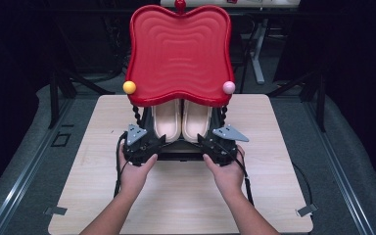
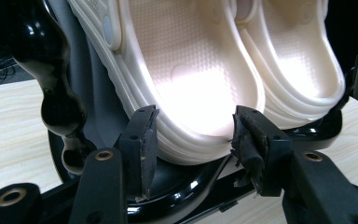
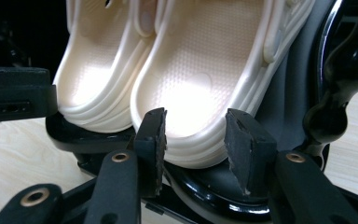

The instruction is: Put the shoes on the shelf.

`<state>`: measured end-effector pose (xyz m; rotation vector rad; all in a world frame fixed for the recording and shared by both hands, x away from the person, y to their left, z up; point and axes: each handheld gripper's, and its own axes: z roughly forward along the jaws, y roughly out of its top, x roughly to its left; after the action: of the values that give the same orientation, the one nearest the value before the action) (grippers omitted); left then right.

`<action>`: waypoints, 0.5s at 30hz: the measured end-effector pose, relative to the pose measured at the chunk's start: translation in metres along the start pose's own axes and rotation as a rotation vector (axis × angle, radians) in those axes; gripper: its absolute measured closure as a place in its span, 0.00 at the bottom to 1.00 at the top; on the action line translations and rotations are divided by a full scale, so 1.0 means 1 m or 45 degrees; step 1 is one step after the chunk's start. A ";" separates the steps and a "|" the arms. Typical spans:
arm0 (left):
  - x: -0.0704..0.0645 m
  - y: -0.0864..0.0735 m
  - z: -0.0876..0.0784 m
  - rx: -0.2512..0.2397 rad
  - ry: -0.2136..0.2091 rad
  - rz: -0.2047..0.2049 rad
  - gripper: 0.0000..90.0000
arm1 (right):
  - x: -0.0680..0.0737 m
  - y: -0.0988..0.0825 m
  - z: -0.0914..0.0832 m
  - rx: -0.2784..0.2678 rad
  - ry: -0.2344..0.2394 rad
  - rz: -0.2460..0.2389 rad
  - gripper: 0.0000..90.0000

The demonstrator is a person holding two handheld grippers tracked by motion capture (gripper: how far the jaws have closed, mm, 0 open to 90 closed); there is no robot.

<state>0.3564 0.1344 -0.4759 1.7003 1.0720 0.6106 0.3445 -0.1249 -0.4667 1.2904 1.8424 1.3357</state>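
The pair of cream foam clogs (image 1: 181,120) stands heel-down on the black shoe rack (image 1: 176,152), under the rack's red tray top (image 1: 178,54), with the rack at the middle of the tabletop (image 1: 98,191).

Handling, as a judgement: the clogs look light, moulded from soft foam that gives under pressure and springs back. The surface is matte and ribbed along the sole edge, so slip is unlikely. They are not fragile. The best hold is across the heel rim or the thick sole edge, where the wall is stiff enough to resist folding; a pinch on the thin upper would collapse it.

Left tool (image 2: 193,140): jaws spread, one on either side of the heel of the left clog (image 2: 186,79). The pads stand at the heel wall without pressing it.

Right tool (image 3: 193,140): jaws spread astride the heel of the right clog (image 3: 200,79), clear of the foam.

Both hands (image 1: 134,169) (image 1: 227,169) come toward the rack from the near edge of the tabletop, forearms converging, each tool held roughly level and aimed at the rack's lower shelf.
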 end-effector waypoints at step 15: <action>0.002 0.003 0.006 -0.014 -0.007 -0.032 0.54 | -0.003 -0.001 0.012 0.002 -0.020 0.048 0.61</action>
<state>0.3634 0.1329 -0.4759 1.6754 1.0831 0.5944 0.3551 -0.1223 -0.4721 1.3396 1.8172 1.3397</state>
